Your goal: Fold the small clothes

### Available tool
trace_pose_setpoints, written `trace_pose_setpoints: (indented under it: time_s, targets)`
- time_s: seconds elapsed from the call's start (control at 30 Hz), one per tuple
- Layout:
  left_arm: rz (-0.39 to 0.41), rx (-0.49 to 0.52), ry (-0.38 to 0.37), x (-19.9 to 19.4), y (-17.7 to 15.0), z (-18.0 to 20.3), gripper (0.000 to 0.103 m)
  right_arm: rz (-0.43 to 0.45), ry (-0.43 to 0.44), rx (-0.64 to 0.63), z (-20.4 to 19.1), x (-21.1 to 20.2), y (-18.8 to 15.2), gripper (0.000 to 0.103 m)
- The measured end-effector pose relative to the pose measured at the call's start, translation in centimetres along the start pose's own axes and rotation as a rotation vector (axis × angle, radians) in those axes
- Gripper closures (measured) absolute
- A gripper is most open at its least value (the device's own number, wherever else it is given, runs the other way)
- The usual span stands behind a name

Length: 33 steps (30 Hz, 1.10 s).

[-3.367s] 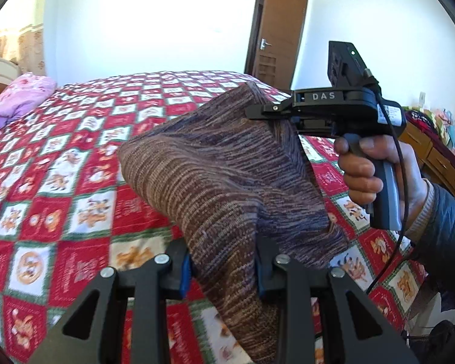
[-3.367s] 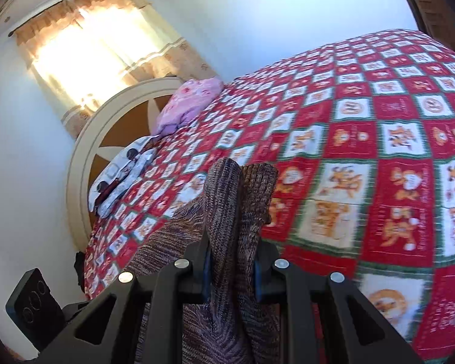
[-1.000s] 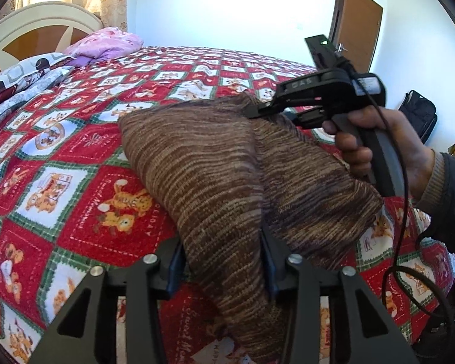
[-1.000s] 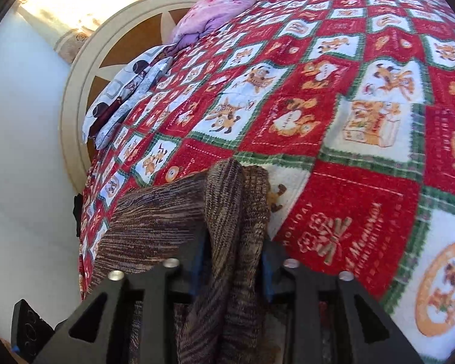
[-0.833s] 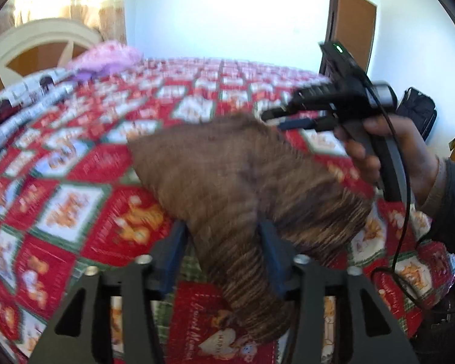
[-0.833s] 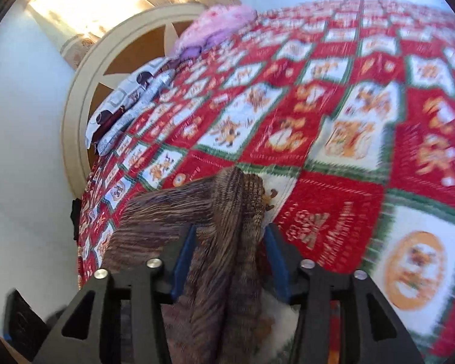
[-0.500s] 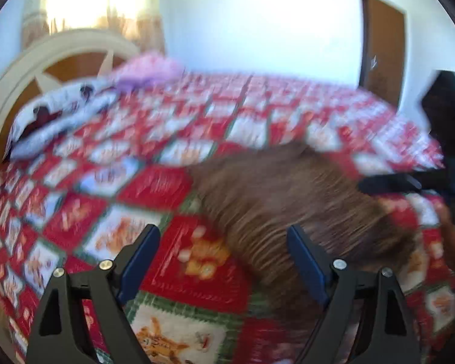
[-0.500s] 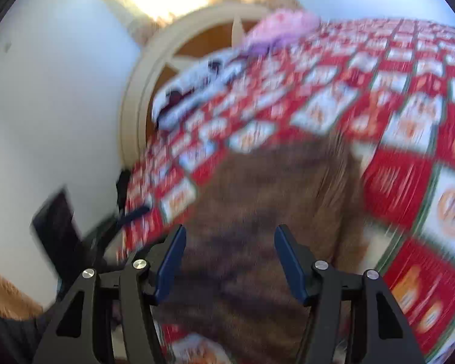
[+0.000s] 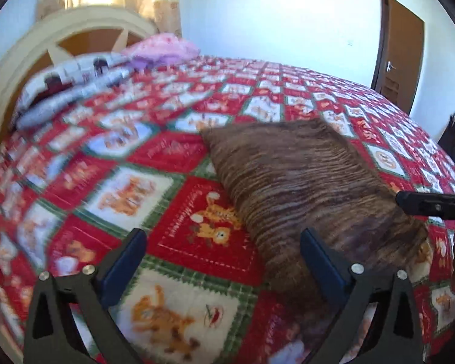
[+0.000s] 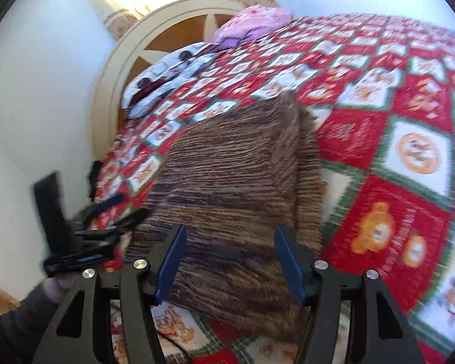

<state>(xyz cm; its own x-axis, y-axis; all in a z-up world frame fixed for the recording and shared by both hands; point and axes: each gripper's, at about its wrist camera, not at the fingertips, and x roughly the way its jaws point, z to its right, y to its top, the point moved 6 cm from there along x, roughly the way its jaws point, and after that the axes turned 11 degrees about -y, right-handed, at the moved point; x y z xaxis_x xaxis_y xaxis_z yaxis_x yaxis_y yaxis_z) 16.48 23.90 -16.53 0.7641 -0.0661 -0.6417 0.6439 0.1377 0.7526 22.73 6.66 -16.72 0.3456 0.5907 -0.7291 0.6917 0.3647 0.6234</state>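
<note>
Both claws are released, left gripper (image 9: 220, 261) & right gripper (image 10: 229, 261), so re-grip the brown knit (image 10: 236, 182) at matching corners w/ equal tension before next fold.

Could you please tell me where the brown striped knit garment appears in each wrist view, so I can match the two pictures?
Left wrist view: the brown striped knit garment lies right of centre on the red patchwork quilt, reaching the lower right.
Right wrist view: it fills the centre, running down between the open tongs.
Shared landmark: the pink pillow by the cream headboard.
</note>
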Motion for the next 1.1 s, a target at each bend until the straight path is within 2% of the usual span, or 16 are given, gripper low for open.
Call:
trace_pose_setpoints:
  time_s: [0.13, 0.2, 0.43, 0.63, 1.1]
  targets:
    - [0.06, 0.066, -0.001, -3.9, 1.2, 1.8, 0.0, 0.111, -0.161, -0.044, -0.3, -4.1, -0.1, 0.041]
    - [0.079, 0.075, -0.013, -5.3, 1.8, 2.7, 0.0, 0.159, -0.212, -0.067, -0.8, -5.9, -0.1, 0.041]
    - [0.154, 0.121, -0.052, -8.7, 3.4, 5.3, 0.0, 0.324, -0.305, -0.152, -3.2, -12.1, 0.1, 0.041]
    - [0.187, 0.138, -0.069, -10.0, 3.8, 6.3, 0.0, 0.357, -0.33, -0.161, -4.0, -13.9, 0.1, 0.041]
    - [0.199, 0.111, -0.072, -10.4, 3.9, 6.1, 0.0, 0.354, -0.321, -0.173, -4.9, -13.8, -0.5, 0.04]
